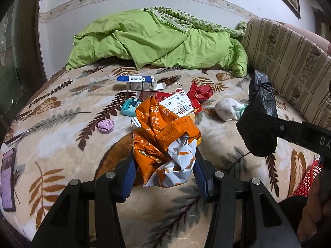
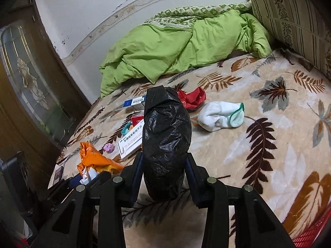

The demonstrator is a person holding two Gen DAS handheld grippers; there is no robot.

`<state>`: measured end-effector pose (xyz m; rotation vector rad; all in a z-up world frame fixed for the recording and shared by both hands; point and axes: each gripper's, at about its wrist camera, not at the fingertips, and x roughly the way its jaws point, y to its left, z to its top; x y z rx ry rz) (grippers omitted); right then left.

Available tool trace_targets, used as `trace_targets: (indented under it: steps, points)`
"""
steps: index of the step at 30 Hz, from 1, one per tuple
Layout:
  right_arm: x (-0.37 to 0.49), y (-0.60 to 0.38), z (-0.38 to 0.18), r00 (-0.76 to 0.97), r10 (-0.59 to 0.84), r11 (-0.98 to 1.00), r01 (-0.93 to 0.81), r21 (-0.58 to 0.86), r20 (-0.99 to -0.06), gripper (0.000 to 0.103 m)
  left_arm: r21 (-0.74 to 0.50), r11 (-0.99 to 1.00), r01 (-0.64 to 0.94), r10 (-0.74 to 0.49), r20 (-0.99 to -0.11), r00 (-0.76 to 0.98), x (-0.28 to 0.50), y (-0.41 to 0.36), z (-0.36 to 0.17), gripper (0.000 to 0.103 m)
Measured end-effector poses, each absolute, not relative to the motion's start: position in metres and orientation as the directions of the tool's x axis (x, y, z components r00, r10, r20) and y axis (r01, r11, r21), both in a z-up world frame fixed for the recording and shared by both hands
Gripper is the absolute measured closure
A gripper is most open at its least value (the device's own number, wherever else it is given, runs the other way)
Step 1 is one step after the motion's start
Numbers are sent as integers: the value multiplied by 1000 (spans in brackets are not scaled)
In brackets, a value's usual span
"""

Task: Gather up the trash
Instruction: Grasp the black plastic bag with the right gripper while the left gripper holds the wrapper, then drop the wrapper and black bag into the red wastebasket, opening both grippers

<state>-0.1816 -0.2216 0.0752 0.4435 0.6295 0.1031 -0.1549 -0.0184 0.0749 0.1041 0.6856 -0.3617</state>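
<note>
The orange wrapper (image 1: 165, 142) sits low and centre in the left wrist view, pinched between the fingers of the left gripper (image 1: 164, 177), which are closed down to the width of the crumpled foil and hold it above the bed (image 1: 62, 124). The black bag (image 2: 166, 142) fills the middle of the right wrist view, squeezed between the fingers of the right gripper (image 2: 165, 177), which are likewise closed only as far as its bulk allows. More trash lies behind on the bed: a white box (image 1: 178, 105), a blue box (image 1: 136, 81), a red wrapper (image 1: 201, 94), a purple wad (image 1: 106, 125) and a teal pack (image 1: 130, 107). A sock (image 2: 219, 115) lies right of centre, and a phone (image 1: 8, 171) lies at the left edge. Both held pieces are slick and springy, so either could slip out if the squeeze eases. The sock or the phone could also be swept up as trash by mistake. A red basket (image 1: 308, 177) shows at the lower right.
</note>
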Motion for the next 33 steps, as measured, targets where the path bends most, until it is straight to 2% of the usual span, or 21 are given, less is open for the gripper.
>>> trace_targets:
  steps: [9, 18, 27, 33]
  points:
    - [-198, -225, 74, 804, 244, 882, 48, 468, -543, 61, -38, 917, 396, -326, -642, 694, -165, -25, 76, 54]
    - [-242, -256, 92, 820, 244, 845, 82, 529, -517, 61, -75, 851, 520, -440, -643, 627, -182, -52, 91, 54]
    - [-344, -333, 121, 865, 79, 823, 224, 522, -495, 61, -119, 651, 750, -628, -640, 443, -212, -137, 121, 54]
    - [-418, -380, 107, 824, -62, 763, 403, 505, -563, 61, -184, 458, 869, -702, -675, 227, -251, -218, 118, 54]
